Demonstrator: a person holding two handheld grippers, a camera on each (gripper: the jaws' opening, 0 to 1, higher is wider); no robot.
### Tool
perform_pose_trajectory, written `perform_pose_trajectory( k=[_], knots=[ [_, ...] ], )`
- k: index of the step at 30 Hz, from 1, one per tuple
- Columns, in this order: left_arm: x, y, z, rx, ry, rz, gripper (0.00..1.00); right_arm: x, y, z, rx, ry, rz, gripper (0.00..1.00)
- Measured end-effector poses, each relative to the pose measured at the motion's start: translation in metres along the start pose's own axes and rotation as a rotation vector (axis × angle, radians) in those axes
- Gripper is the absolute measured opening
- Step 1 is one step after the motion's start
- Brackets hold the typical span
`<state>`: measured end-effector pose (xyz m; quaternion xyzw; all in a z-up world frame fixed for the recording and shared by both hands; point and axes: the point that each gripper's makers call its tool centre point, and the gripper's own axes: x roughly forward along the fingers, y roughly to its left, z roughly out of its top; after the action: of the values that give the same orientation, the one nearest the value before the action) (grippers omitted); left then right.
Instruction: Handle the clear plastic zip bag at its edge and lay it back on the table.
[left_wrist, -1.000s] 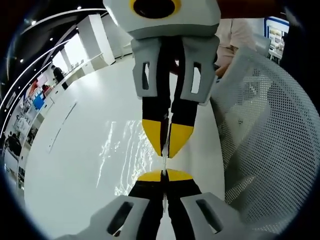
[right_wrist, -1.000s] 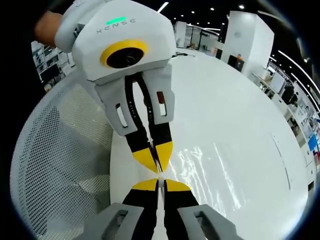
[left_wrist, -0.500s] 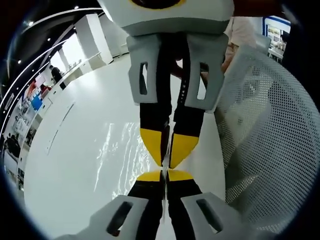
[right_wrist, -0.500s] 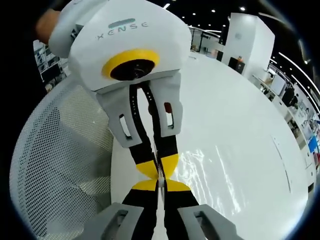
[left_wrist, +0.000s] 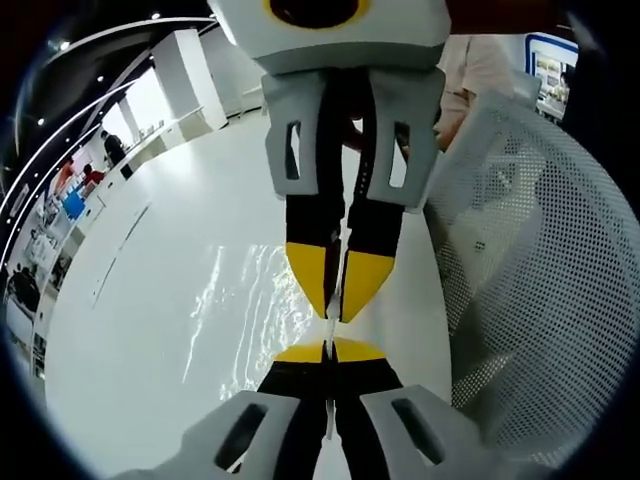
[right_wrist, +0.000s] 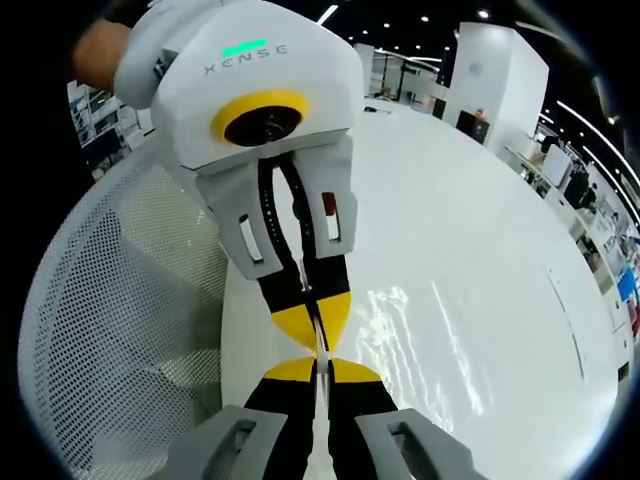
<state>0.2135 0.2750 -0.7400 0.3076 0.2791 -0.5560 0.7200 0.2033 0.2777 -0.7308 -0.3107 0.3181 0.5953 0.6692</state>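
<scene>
The clear plastic zip bag (left_wrist: 250, 305) hangs over the white table (left_wrist: 140, 340), its film catching glints of light. Its thin edge runs between the two grippers, which face each other tip to tip. In the left gripper view my left gripper (left_wrist: 328, 352) is shut on that edge at the bottom, and my right gripper (left_wrist: 335, 300) reaches down from the top, shut on the same edge. In the right gripper view my right gripper (right_wrist: 317, 368) pinches the edge at the bottom, the left gripper (right_wrist: 313, 322) just above it, and the bag (right_wrist: 415, 330) spreads to the right.
A white mesh chair back (left_wrist: 530, 280) stands close beside the table edge, also seen as the mesh chair (right_wrist: 120, 300) on the left. A person (left_wrist: 470, 70) in light clothes is behind it. Desks and screens line the far hall.
The opposite gripper loomed closer half a second ago and has drawn back slightly. Both grippers stay shut on the bag's edge.
</scene>
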Motion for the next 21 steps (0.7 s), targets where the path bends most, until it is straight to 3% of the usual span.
perform_pose_trajectory(
  k=[7, 12, 21],
  knots=[
    [-0.0003, -0.0013, -0.0009, 0.041, 0.023, -0.007, 0.00, 0.0006, 0.0021, 0.0019, 0.000, 0.003, 0.004, 0.00],
    [-0.0020, -0.0029, 0.0082, 0.052, 0.012, -0.009, 0.01, 0.0052, -0.0001, 0.0030, 0.006, 0.016, 0.002, 0.00],
    [-0.0034, -0.0001, 0.0050, 0.095, 0.010, 0.003, 0.00, 0.0077, -0.0048, 0.0012, 0.007, 0.032, -0.008, 0.00]
  ],
)
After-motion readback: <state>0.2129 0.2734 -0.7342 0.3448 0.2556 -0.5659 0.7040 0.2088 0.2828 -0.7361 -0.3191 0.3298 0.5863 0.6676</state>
